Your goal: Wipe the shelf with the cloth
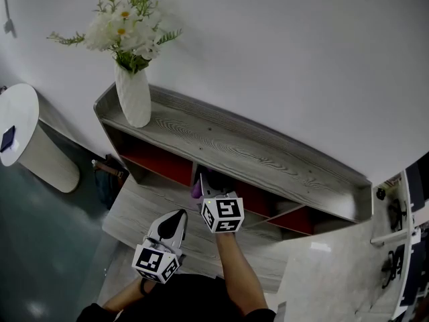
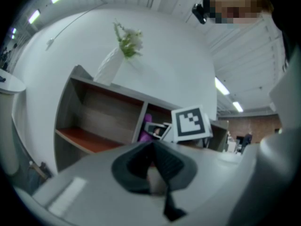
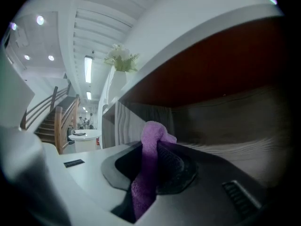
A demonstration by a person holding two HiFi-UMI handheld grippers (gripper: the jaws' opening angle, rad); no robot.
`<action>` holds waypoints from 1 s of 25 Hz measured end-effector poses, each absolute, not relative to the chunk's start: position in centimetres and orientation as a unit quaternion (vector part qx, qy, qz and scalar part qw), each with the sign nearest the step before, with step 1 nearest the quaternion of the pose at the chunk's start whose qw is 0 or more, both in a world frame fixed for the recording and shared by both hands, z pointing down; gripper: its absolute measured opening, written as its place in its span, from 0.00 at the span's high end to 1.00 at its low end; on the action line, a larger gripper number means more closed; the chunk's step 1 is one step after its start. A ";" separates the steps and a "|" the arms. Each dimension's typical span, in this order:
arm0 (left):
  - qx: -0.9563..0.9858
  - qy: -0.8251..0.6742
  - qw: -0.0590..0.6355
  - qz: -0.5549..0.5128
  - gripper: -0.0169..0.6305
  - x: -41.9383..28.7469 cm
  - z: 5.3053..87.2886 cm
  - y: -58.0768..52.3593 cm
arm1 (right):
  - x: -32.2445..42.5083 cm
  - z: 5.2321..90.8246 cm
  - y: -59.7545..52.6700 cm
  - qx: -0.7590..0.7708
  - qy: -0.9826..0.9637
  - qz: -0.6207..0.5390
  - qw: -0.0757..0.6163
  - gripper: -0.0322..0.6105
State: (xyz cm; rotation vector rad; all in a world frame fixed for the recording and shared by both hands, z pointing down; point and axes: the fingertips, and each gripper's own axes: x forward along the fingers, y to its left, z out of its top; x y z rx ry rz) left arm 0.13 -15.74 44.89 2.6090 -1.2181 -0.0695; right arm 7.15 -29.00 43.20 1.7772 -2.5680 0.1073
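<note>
My right tool (image 3: 157, 158) is clamped on the purple cloth (image 3: 149, 138), inside the middle bay of the shelf (image 3: 235, 135); I judge it best to press the loose end flat on the board and sweep side to side, into the corners; my left tool (image 2: 153, 166) hangs outside, jaws together, empty.

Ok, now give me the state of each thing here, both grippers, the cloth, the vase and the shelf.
Grey wood-grain shelf: open-fronted, partly red inside.
White ribbed vase: upright on the shelf's top, holding white flowers.
Purple terry cloth: pinched, bunched above the jaws, tail hanging.
Right gripper: shut on that cloth, reaching into a compartment.
Left gripper: shut, empty, outside the compartments.
</note>
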 end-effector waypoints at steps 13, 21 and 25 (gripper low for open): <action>0.893 -0.426 0.141 -0.024 0.97 -0.3 45.4 -16.9 | 9.5 45.7 -33.4 0.594 -0.803 0.052 0.009 0.85; 0.887 -0.436 0.149 -0.020 0.97 -1.1 46.1 -16.7 | 10.3 46.5 -35.3 0.597 -0.800 0.068 0.006 0.85; 0.887 -0.436 0.151 -0.020 0.97 -1.2 46.1 -16.3 | 10.3 46.4 -34.8 0.597 -0.799 0.067 0.002 0.85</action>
